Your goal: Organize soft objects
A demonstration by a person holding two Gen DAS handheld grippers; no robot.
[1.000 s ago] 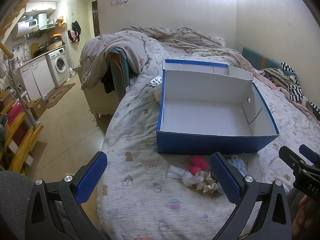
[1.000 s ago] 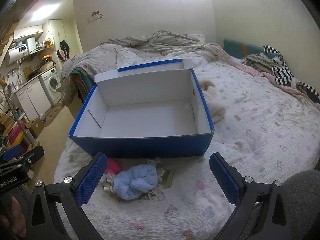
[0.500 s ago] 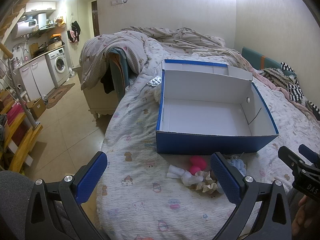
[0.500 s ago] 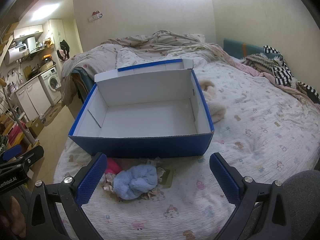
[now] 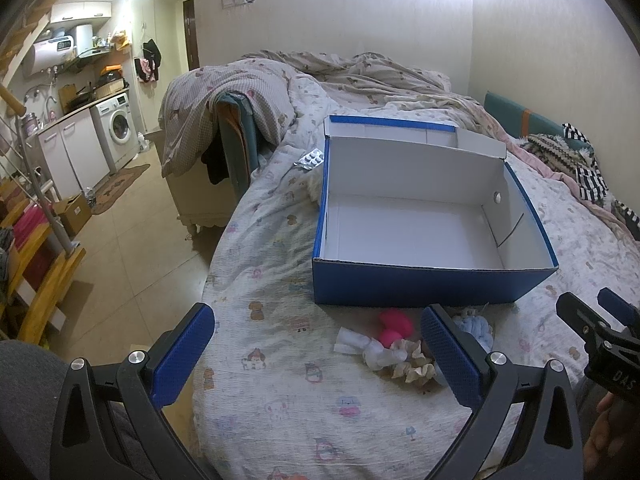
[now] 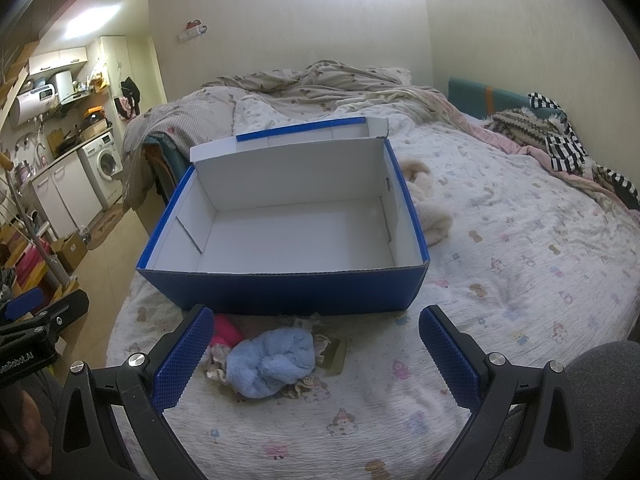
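Note:
An empty blue box (image 5: pixel 432 284) (image 6: pixel 280 292) with a white inside stands on the bed. In front of it lies a small heap of soft things: a fluffy light-blue piece (image 6: pixel 272 356) (image 5: pixel 476 326), a pink piece (image 5: pixel 394 324) (image 6: pixel 226 330), a white piece (image 5: pixel 360 346) and a cream scrunchie (image 5: pixel 412 364). My left gripper (image 5: pixel 320 356) hovers open just short of the heap, which sits by its right finger. My right gripper (image 6: pixel 316 356) is open too, with the light-blue piece near its left finger. Neither holds anything.
A cream fleece cloth (image 6: pixel 428 208) lies right of the box. A blister pack (image 5: pixel 309 159) rests beyond its left corner. Rumpled bedding (image 6: pixel 320 88) and striped clothes (image 6: pixel 560 144) fill the far bed. The bed's left edge drops to the floor (image 5: pixel 132 232).

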